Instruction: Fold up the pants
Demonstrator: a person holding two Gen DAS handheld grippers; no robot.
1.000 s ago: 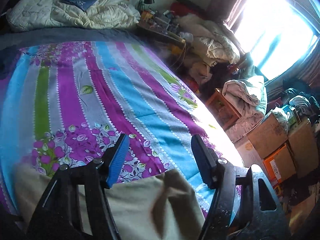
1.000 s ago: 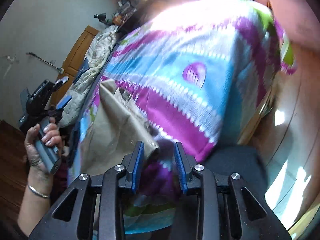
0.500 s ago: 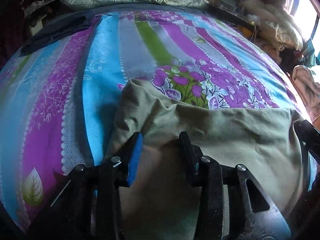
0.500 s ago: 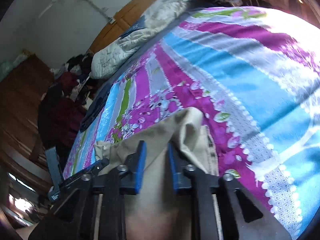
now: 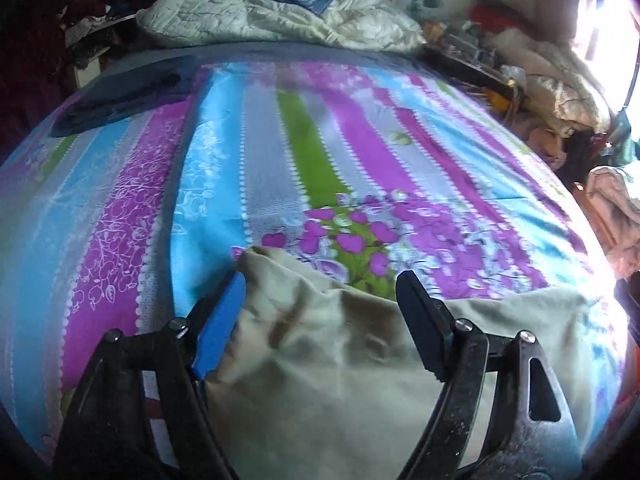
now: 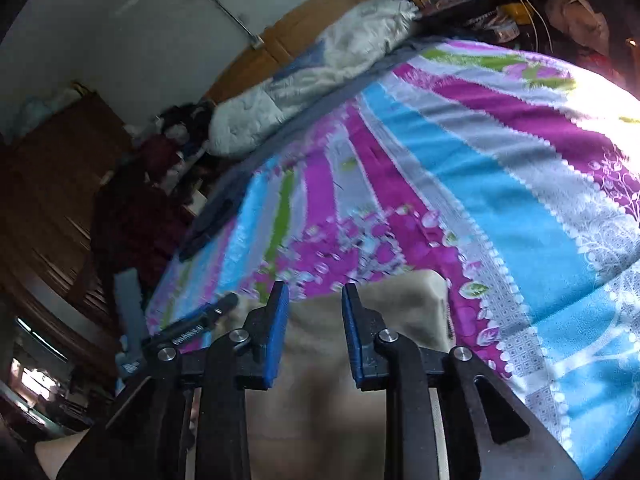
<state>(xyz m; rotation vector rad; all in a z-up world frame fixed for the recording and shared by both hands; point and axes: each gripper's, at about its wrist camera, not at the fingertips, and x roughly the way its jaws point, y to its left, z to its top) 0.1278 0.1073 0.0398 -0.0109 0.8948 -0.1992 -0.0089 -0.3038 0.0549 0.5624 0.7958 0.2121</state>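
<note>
Khaki cotton, that's the pants point(image 5: 352, 364), and they're lying on the bed point(image 5: 280, 168) at its foot end, far from the white quilt point(image 5: 276, 20) bundled up by the headboard. Half a second back both tools were pinched much tighter right over the fabric; now the left tool point(image 5: 320, 316) has spread wide open, its blue pad at the pants' left corner and the black finger sitting over the middle of the cloth, holding nothing. The right tool point(image 6: 314, 320) has opened too, though only to a moderate gap, and the cloth between its fingers looks loose, not gripped. In the right wrist view the folded edge of the pants point(image 6: 404, 308) lies flat on the striped sheet, on the side away from the quilt, with the left tool's tip poking in beside it.

So my read is the pants just got set down and let go, meaning one fold or placement is done. The fabric is kinda lumpy toward the quilt side, with a raised wrinkle near the left corner, so I'd guess smoothing or a regrab for the next fold comes next
</note>
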